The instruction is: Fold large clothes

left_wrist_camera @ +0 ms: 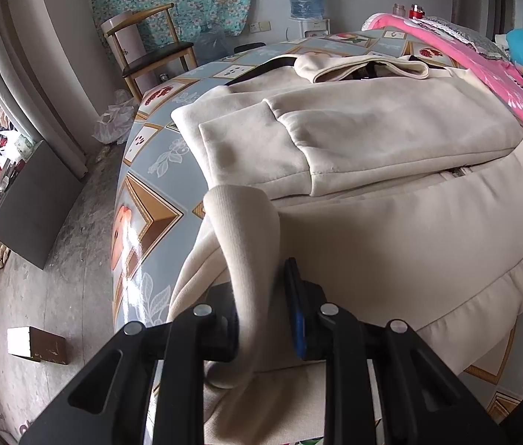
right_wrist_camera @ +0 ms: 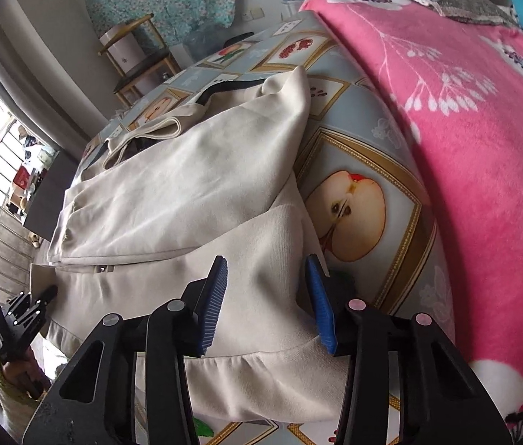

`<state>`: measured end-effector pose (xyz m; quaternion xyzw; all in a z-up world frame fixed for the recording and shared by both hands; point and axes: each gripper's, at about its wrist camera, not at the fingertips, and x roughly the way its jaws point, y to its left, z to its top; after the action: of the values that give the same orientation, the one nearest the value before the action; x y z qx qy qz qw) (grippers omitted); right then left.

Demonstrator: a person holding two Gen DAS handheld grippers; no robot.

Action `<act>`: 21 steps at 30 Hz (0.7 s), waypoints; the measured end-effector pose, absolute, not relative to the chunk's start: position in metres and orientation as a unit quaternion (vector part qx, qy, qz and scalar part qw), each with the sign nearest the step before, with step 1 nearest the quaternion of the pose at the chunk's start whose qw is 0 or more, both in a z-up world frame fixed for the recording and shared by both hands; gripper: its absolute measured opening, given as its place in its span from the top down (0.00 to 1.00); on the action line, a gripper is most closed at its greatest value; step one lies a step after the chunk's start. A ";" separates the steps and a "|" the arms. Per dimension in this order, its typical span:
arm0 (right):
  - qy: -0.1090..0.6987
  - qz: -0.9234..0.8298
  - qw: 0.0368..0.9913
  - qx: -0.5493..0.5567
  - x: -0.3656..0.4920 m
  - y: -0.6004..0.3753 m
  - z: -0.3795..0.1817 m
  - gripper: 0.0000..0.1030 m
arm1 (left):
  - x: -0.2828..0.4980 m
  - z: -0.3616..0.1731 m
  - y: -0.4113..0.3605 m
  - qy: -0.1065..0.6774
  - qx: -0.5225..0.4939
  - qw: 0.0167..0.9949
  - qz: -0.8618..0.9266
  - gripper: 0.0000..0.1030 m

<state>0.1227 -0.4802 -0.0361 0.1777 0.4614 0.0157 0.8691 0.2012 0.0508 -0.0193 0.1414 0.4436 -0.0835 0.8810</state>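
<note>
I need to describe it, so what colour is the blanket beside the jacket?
Bright pink blanket with white flower prints, clearest in the right wrist view.

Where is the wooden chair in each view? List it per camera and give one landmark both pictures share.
Left wrist view: wooden chair at upper left, beyond the table's far edge, before the floral curtain.
Right wrist view: wooden chair at upper left, again beyond the table.
Shared landmark: the cream garment spread on the fruit-print tablecloth.
</note>
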 end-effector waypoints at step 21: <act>0.455 0.085 0.862 0.209 0.122 -0.483 -0.037 0.62 | 0.201 -0.020 0.050 0.441 0.148 0.881 -0.085 0.80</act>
<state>0.1219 -0.4832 -0.0375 0.2093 0.4546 0.0850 0.8616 0.2009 0.0499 -0.0198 0.1480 0.4415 -0.0850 0.8809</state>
